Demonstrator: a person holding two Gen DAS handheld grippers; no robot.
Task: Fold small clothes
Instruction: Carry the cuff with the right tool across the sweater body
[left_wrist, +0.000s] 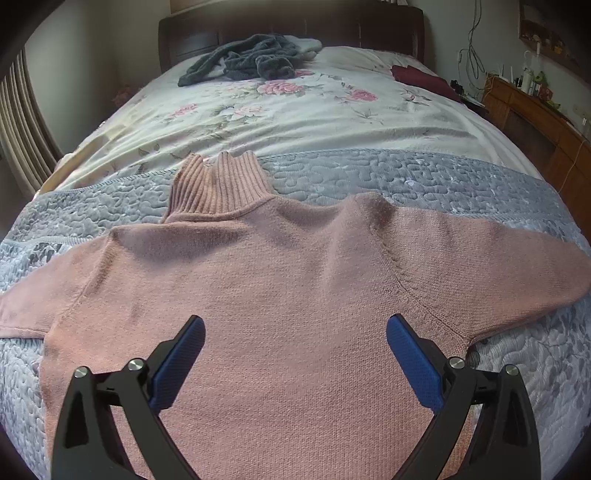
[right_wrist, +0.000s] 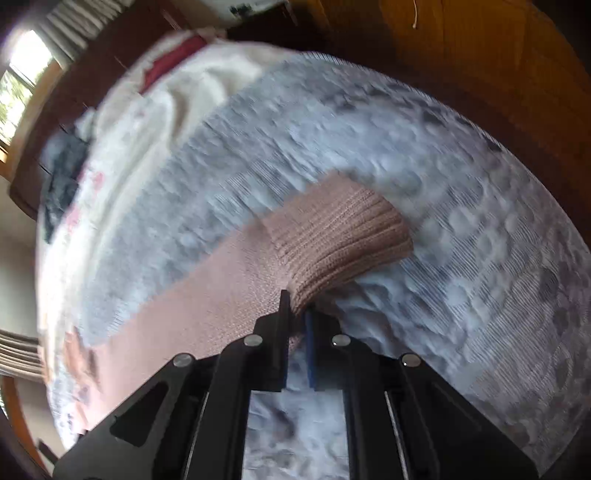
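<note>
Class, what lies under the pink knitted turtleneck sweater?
The pink knitted turtleneck sweater lies on a grey quilted blanket. Whatever is beneath the blanket there is covered.

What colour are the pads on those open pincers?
Blue, on black arms. The pads of the left gripper show best in the left wrist view.

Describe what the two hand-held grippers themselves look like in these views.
Both are alike. The left hand-held gripper has black, angular finger arms with triangular cut-outs, round silver pivot bolts and textured blue pads on the inner faces. The right hand-held gripper shows the same black linkage, silver bolts and a blue pad, plus straight black rails running back to the camera. No cables, markings, hands or sleeves are visible.
</note>
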